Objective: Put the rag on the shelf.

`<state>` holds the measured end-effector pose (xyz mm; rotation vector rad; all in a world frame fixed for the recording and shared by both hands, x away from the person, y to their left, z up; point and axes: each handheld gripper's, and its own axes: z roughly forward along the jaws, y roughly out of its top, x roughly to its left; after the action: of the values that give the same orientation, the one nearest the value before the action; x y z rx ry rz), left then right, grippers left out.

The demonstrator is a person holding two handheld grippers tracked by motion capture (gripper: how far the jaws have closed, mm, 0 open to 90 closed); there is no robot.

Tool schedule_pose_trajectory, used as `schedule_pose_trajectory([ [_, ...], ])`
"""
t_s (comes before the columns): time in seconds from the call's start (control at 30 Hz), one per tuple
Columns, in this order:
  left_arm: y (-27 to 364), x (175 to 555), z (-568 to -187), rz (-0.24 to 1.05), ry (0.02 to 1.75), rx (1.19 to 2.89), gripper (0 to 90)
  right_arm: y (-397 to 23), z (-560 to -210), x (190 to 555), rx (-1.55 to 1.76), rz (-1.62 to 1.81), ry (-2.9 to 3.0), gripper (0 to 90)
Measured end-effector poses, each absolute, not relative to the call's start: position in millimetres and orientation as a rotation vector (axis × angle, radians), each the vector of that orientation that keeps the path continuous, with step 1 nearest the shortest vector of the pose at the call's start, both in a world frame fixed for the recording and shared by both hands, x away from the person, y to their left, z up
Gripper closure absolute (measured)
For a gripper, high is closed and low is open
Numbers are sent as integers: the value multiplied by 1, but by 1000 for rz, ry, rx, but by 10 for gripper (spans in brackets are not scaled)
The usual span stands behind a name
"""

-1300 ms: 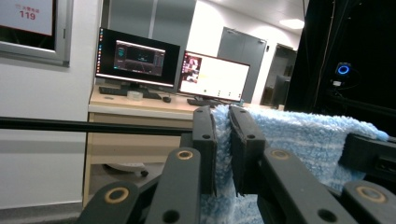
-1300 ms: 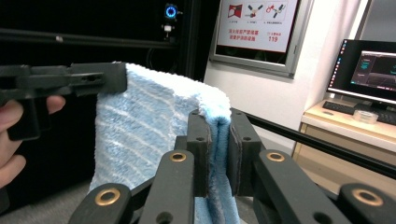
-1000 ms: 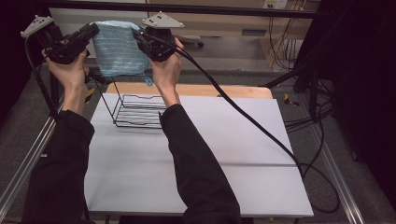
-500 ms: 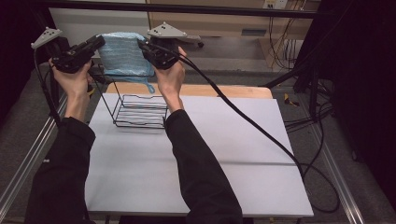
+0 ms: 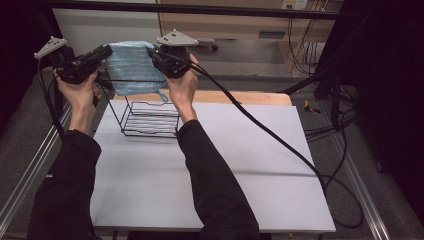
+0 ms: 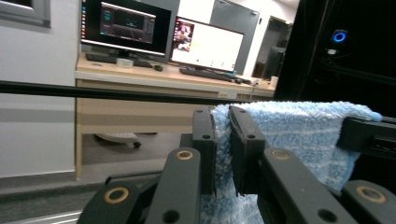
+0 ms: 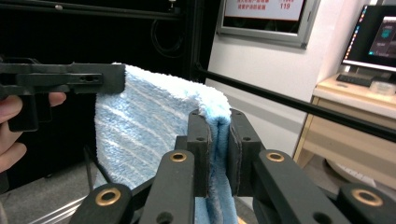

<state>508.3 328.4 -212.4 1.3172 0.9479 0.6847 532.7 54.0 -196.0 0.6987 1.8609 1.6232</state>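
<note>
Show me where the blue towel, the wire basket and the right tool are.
blue towel (image 5: pixel 132 67), high view, middle of the hanging cloth.
wire basket (image 5: pixel 150 120), high view, its wire floor.
right tool (image 7: pixel 218 140), right gripper view, between the jaw tips, clamped on towel.

Wire basket (image 5: pixel 150 117) open-topped under hanging towel (image 5: pixel 132 67), bare white tabletop (image 5: pixel 240 165) right and near, black crossbar (image 5: pixel 200 9) overhead behind

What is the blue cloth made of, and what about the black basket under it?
The blue cloth looks like soft terry or microfibre: fuzzy loops, faint woven stripes, limp drape. The black basket seems to be thin metal wire with a dark coating: slim, stiff rods you can see through. Both are guesses from looks.
</note>
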Motion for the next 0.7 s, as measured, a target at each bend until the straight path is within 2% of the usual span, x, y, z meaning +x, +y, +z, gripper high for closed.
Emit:
schedule_pose_trajectory([
  [0.7, 340, 486, -229, 658, 902, 1408, 804, 48, -212, 514, 673, 1669, 1968, 814],
])
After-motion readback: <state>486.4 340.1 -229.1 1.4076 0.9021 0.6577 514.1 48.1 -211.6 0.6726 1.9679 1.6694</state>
